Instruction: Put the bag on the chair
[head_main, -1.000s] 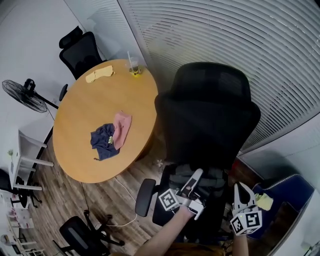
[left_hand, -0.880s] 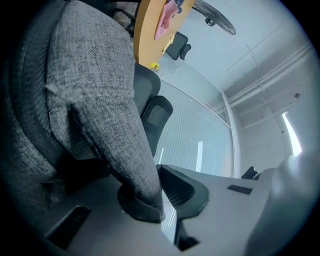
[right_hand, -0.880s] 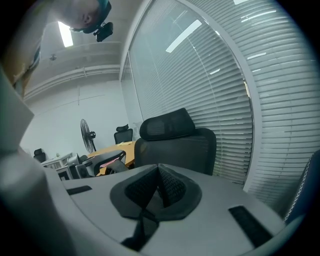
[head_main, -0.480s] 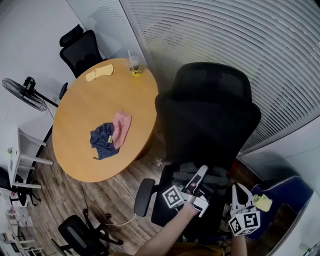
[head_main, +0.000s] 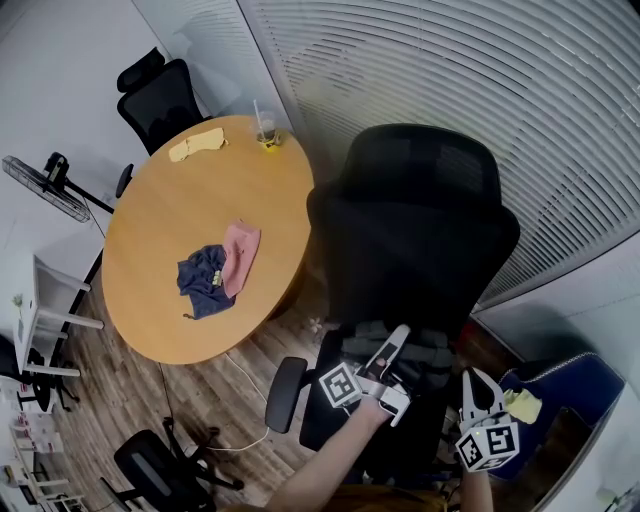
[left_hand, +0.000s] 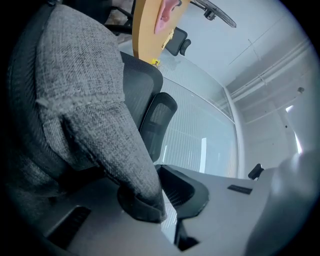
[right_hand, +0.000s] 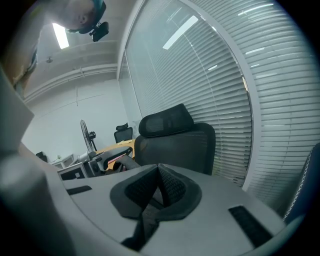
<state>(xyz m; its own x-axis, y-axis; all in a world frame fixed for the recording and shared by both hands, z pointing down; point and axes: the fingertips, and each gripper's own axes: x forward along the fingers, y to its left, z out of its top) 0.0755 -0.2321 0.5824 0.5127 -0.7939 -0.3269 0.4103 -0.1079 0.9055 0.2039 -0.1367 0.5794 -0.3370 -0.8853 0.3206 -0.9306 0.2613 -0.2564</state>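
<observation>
A black high-backed office chair (head_main: 415, 230) stands in front of me. The grey woven bag (head_main: 432, 350) lies on its seat, partly hidden by the backrest. My left gripper (head_main: 400, 334) reaches over the seat and is shut on a fold of the bag's fabric. In the left gripper view the bag (left_hand: 85, 100) fills the left side and its edge is pinched where the left gripper's (left_hand: 160, 202) jaws meet. My right gripper (head_main: 476, 378) hangs to the right of the seat, shut and holding nothing. In the right gripper view the right gripper's (right_hand: 159, 184) pads touch, with the chair (right_hand: 175, 142) behind them.
A round wooden table (head_main: 170, 220) at the left carries a pink cloth (head_main: 241, 255), a blue cloth (head_main: 205, 282), a yellow cloth (head_main: 196, 148) and a cup (head_main: 267, 132). Another black chair (head_main: 160, 100) and a fan (head_main: 45, 185) stand beyond it. Blinds line the right wall.
My left gripper has moved a little forward over the seat with the bag still pinched. The right gripper has dropped slightly.
</observation>
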